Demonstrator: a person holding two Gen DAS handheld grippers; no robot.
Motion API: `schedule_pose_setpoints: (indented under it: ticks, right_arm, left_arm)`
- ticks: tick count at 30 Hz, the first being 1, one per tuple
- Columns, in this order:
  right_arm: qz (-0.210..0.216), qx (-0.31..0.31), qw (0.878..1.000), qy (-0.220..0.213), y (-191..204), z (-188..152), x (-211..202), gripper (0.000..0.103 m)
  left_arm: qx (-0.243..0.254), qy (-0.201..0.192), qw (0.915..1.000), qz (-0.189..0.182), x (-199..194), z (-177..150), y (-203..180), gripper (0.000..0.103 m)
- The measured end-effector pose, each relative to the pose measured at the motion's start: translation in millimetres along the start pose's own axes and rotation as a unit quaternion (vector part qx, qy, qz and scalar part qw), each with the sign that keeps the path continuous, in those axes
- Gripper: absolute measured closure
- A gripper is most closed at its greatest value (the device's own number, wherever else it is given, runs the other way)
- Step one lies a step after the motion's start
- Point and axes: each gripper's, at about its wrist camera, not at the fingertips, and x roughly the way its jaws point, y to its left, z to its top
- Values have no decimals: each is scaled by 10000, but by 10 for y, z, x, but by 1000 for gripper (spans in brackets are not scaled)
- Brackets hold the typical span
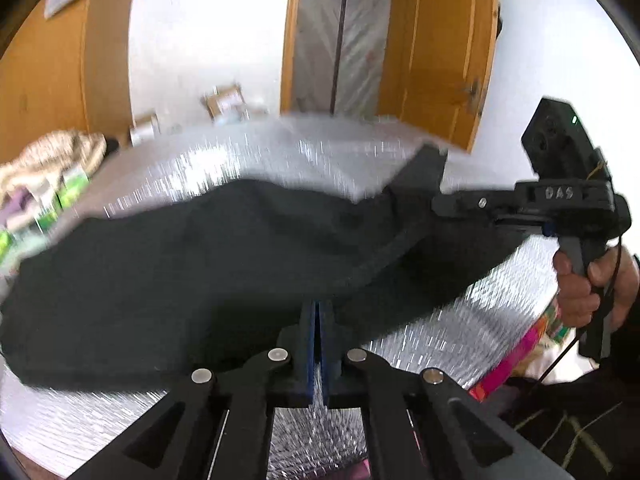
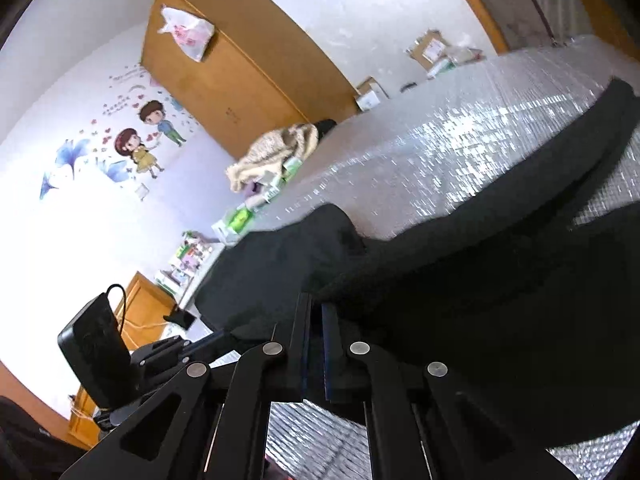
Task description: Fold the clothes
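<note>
A black garment (image 1: 180,272) lies spread over the silver quilted bed cover (image 1: 248,160). My left gripper (image 1: 318,308) is shut on the garment's near edge, its blue pads pressed together. My right gripper (image 1: 438,202) shows at the right of the left wrist view, shut on another part of the garment's edge and lifting it. In the right wrist view the right gripper (image 2: 316,304) is shut on the black garment (image 2: 480,280), which drapes across the silver cover (image 2: 440,144). The left gripper's body (image 2: 160,356) shows at lower left there.
A beige blanket (image 1: 52,160) and green boxes (image 1: 68,192) sit at the bed's far left edge. Cardboard boxes (image 1: 226,104) lie on the floor by the wall. A wooden wardrobe (image 2: 240,68) and a wooden door (image 1: 440,52) stand behind.
</note>
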Motion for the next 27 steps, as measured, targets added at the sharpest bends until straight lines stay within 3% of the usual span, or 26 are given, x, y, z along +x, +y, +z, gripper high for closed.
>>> schedule_pose_setpoints:
  ticks: [2, 4, 6, 10, 12, 14, 18, 24, 27]
  right_arm:
    - [-124, 121, 9996, 224, -109, -70, 62, 98]
    - [-242, 174, 9991, 311, -173, -110, 69, 97]
    - [-372, 162, 9989, 240, -197, -106, 15, 95]
    - [-412, 6, 9989, -223, -115, 34, -165, 89]
    - [-339, -79, 9988, -342, -40, 120, -152, 76]
    - [-263, -134, 9988, -383, 26, 204, -83, 73]
    - [-116, -165, 9996, -185, 111, 347, 206, 73]
    - [-41, -253, 9997, 33, 256, 681, 687, 73]
    - [-21, -177, 9997, 175, 259, 863, 956, 73]
  left_arm:
    - [-53, 201, 9998, -70, 98, -67, 27, 101]
    - [-191, 135, 9995, -232, 39, -60, 85, 101]
    - [-280, 37, 9988, -406, -51, -26, 140, 101]
    - [-388, -523, 9972, -373, -330, 83, 281, 101]
    - [-655, -713, 9952, -109, -371, 150, 445, 100]
    - [-1045, -731, 9913, 337, -330, 211, 661, 100]
    - [-1794, -579, 9782, 872, -208, 282, 1096, 100]
    - [-2095, -644, 9677, 1247, -126, 410, 1488, 100]
    - [-2349, -486, 9595, 1479, -18, 410, 1717, 100]
